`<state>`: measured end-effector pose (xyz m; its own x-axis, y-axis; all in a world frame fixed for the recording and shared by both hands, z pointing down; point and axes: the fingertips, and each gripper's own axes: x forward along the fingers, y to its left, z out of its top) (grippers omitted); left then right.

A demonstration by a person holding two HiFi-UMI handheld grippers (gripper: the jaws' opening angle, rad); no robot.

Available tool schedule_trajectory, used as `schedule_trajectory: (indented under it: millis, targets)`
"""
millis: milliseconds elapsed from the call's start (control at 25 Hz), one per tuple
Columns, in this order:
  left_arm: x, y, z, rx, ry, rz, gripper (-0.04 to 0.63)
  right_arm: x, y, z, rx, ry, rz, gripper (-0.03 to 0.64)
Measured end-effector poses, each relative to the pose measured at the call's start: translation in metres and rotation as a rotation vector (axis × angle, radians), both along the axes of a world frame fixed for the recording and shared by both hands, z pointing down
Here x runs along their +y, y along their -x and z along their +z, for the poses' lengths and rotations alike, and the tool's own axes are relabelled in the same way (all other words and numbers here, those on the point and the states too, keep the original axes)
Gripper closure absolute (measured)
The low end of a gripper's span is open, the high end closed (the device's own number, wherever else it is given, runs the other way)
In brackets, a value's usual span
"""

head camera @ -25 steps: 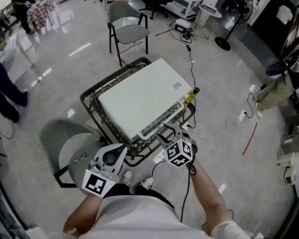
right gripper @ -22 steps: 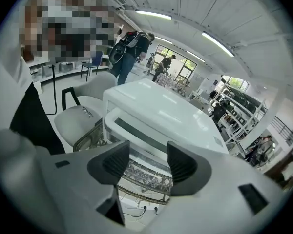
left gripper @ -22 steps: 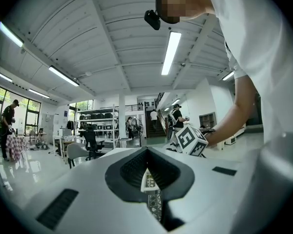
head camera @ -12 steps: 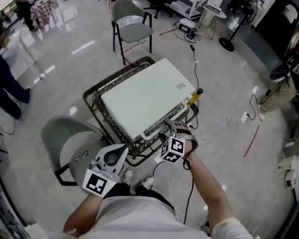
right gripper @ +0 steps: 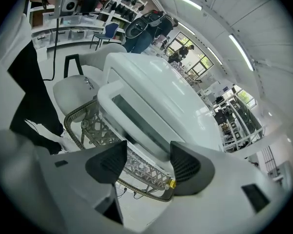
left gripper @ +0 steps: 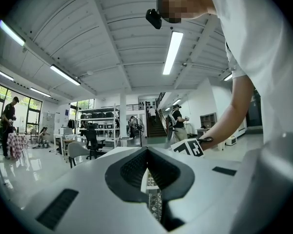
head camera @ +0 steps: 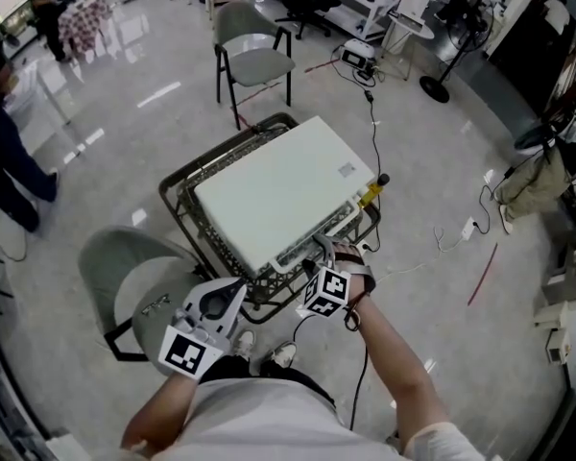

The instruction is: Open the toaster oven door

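Right, the white toaster oven (head camera: 274, 190) sat mid-frame in the head view, on a metal lattice stand (head camera: 173, 195). The right gripper (right gripper: 149, 162) hovered at the oven's lower-right front edge. Its jaws had just been opening and stood wide; the door (right gripper: 136, 123) showed through the gap, its rounded lip beyond the pads and untouched. The left gripper (left gripper: 147, 152) hung at lower left, jaws together on nothing.

The shell looked glossy, hard and round-cornered, so probably slippery under those ribbed dark pads. A long dark glass strip ran along the door, best left alone. I judged the lip the place to pinch. The box looked rigid, yet it could well shift on that open wire stand under a hard pull.
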<state>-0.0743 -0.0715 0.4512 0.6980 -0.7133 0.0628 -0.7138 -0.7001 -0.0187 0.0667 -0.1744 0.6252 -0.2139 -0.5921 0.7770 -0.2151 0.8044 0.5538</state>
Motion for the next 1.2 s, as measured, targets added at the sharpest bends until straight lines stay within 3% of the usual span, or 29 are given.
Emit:
schedule_trajectory:
  millis: [1200]
  targets:
    - [-0.005,-0.015,0.001,0.014,0.009,0.051,0.578,0.049,-0.028,0.008,-0.051,0.078,0.09,0.339]
